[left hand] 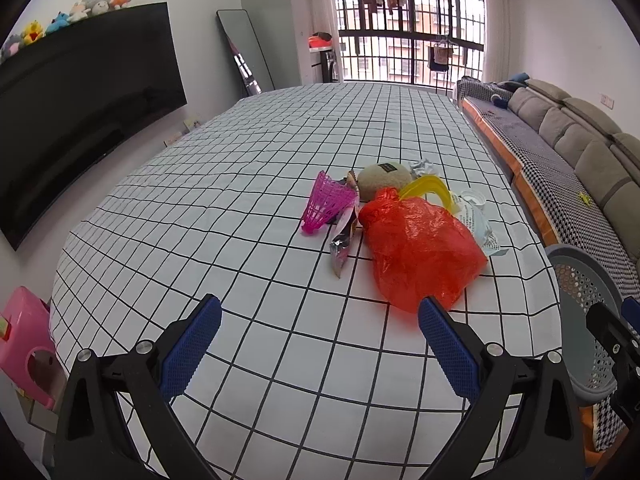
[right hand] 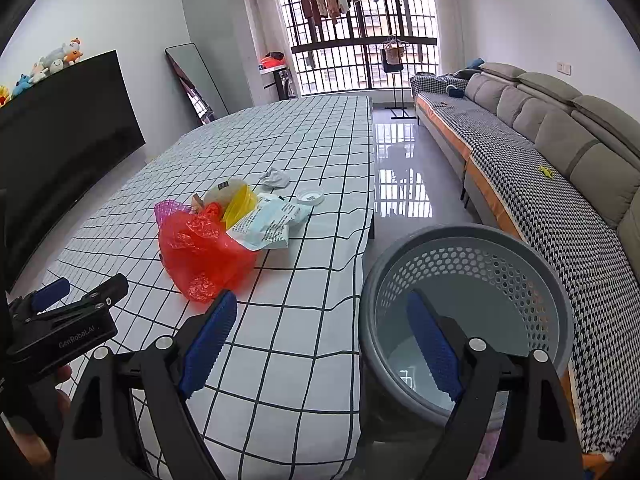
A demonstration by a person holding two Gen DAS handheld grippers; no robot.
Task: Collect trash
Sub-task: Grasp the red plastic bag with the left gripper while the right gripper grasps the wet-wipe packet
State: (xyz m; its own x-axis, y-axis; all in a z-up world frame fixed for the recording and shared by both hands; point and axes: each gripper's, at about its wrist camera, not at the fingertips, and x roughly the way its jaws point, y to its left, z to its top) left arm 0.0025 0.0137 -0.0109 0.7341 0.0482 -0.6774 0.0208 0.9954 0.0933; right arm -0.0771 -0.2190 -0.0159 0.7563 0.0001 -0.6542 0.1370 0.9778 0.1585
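the trash lies in one loose cluster on the counter (left hand: 240, 208), which is covered in a white cloth with a black grid; places here are given from the crumpled red plastic bag (left hand: 420, 248) at the cluster's near edge.

just left of the red bag lies the pink plastic mesh cone (left hand: 326, 202), stiff but light, best pinched at its rim. between cone and bag sits a shiny foil snack wrapper (left hand: 344, 240), thin, slick and flat, so it probably needs a pinch on a raised edge. the red bag itself looks soft, airy and nearly weightless; any bunched fold, such as the knotted top, should give a sure hold. behind it rest a tan round lump (left hand: 382, 186) and a yellow plastic scoop-like piece (left hand: 426, 188). right of the bag lie a white printed paper packet (right hand: 272, 220), limp and light, and a small white round lid (right hand: 310, 197).

the left gripper (left hand: 320, 342) hangs spread wide just short of the red bag, pinching nothing. the right gripper (right hand: 324, 340) is likewise spread and empty, over the counter edge beside the grey perforated plastic basket (right hand: 480, 240), well right of the bag.
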